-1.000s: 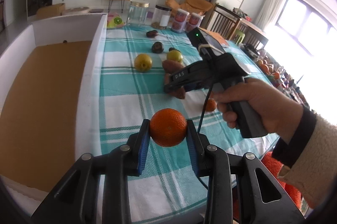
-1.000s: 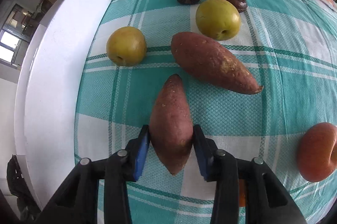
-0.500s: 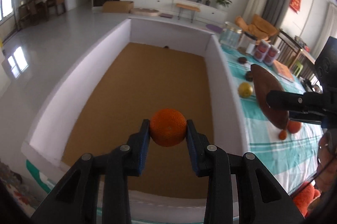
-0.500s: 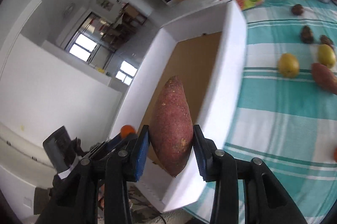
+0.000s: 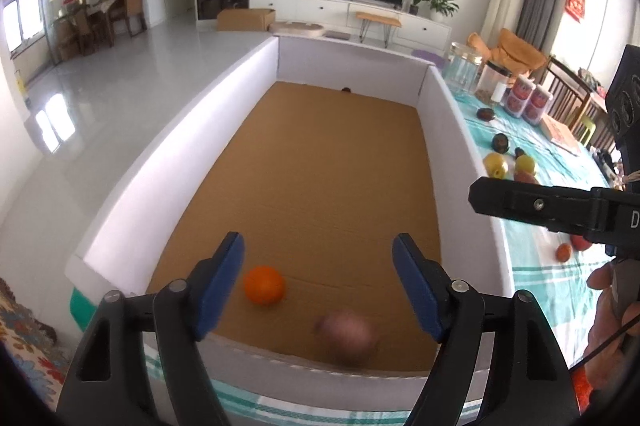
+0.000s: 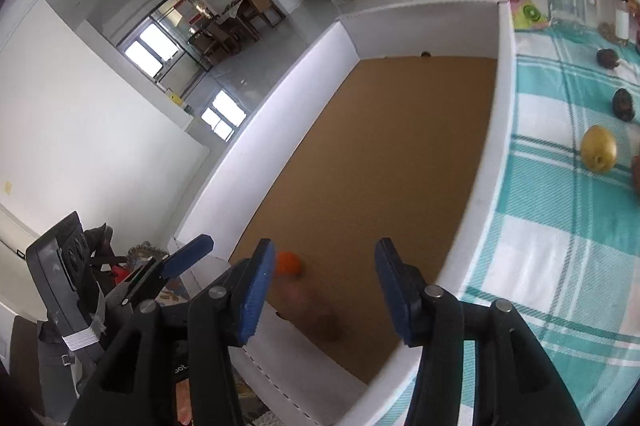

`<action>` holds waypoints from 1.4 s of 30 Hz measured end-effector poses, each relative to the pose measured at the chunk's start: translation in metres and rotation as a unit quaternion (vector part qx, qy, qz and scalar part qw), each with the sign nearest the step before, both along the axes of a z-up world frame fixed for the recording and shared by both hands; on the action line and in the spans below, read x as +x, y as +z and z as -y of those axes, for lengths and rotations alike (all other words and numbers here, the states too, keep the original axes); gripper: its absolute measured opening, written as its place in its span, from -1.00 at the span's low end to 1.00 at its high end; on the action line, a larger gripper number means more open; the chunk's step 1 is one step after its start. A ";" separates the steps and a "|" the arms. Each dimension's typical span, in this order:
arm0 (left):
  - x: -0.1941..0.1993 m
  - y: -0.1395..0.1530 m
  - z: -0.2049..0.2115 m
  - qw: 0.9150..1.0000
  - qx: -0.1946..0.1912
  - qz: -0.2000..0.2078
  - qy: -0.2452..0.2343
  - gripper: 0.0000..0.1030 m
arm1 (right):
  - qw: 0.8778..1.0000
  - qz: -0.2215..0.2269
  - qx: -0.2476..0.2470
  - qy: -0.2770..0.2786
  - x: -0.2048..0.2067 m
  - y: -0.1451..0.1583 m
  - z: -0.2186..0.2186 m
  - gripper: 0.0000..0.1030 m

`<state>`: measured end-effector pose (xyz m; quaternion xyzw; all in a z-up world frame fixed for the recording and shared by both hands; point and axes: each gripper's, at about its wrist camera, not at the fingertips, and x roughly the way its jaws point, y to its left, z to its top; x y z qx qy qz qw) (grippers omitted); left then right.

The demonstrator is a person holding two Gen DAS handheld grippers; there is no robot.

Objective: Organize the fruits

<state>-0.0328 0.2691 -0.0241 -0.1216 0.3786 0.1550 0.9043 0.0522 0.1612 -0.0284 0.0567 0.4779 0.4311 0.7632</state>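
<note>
A large white-walled box with a brown cardboard floor stands at the left end of the table. An orange lies on its floor near the front wall; it also shows in the right wrist view. A sweet potato is a motion-blurred shape on the floor beside it, also blurred in the right wrist view. My left gripper is open and empty above the box's front end. My right gripper is open and empty above the same end.
On the teal checked cloth right of the box lie yellow pears, dark fruits, another sweet potato and small oranges. Jars and cans stand at the table's far end. The other gripper's body reaches in from the right.
Both grippers have opened over the box. The orange has dropped from the left gripper onto the box floor, and the sweet potato has dropped from the right gripper and is still moving.
</note>
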 end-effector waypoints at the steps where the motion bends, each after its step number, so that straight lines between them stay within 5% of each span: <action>1: 0.003 0.004 0.008 1.000 -0.001 0.010 -0.011 0.53 | 1.000 0.013 0.005 -0.013 0.000 0.004 0.015 0.29; 4: 0.005 0.017 0.031 0.998 -0.002 0.040 -0.043 0.57 | 0.996 0.055 -0.001 -0.071 0.000 0.008 0.067 0.55; 10: 0.030 0.023 0.088 0.991 0.046 0.066 -0.103 0.58 | 0.966 0.115 -0.082 -0.217 -0.006 -0.018 0.200 0.57; 18: 0.058 -0.001 0.129 0.987 0.101 0.023 -0.122 0.58 | 0.854 0.064 -0.243 -0.456 0.020 -0.075 0.392 0.57; 20: 0.056 -0.004 0.133 0.985 0.112 0.019 -0.127 0.58 | 0.839 0.020 -0.246 -0.485 0.037 -0.088 0.429 0.59; 25: 0.059 -0.009 0.130 0.987 0.105 0.006 -0.121 0.58 | 0.832 0.000 -0.271 -0.485 0.087 -0.113 0.471 0.60; 31: 0.062 -0.010 0.123 0.991 0.089 -0.001 -0.099 0.58 | 0.824 0.025 -0.270 -0.498 0.127 -0.123 0.488 1.00; 42: 0.059 -0.011 0.119 0.994 0.077 0.009 -0.078 0.58 | 0.821 0.023 -0.268 -0.504 0.135 -0.125 0.491 1.00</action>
